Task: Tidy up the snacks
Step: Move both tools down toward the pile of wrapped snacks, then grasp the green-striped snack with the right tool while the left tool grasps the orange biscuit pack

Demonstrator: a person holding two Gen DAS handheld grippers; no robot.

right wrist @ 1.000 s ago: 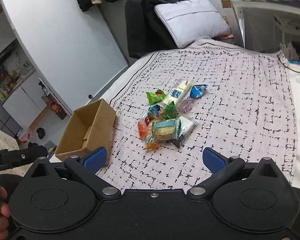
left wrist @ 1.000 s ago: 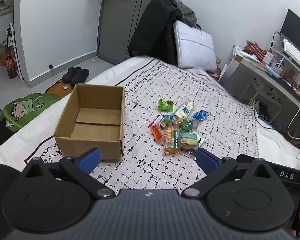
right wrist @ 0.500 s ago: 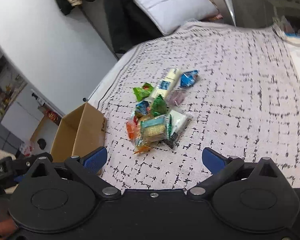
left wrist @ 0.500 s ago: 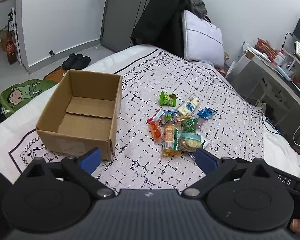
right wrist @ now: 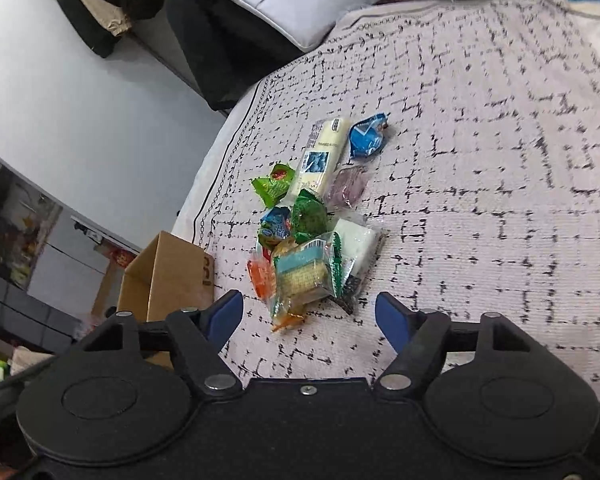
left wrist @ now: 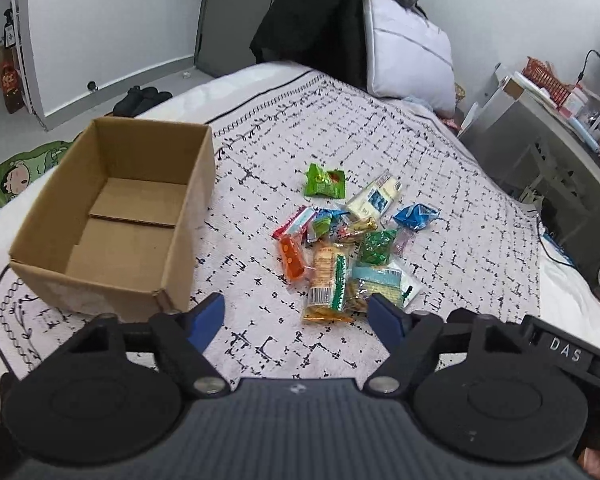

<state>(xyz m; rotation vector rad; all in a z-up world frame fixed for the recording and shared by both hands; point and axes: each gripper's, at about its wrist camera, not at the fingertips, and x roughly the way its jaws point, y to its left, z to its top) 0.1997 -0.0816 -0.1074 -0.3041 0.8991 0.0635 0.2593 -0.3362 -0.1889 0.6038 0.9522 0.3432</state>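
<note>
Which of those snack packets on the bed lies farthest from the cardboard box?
The blue packet at the heap's far right edge; every other snack lies nearer the cardboard box.

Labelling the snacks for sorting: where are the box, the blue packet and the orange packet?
box (left wrist: 112, 216), left wrist view, inner floor.
blue packet (right wrist: 366, 138), right wrist view, wrapper middle.
orange packet (left wrist: 291, 258), left wrist view, wrapper middle.

Matt cardboard box (left wrist: 112, 216), glossy plastic snack wrappers (left wrist: 340, 248), woven cloth bedspread (left wrist: 460, 208)
</note>
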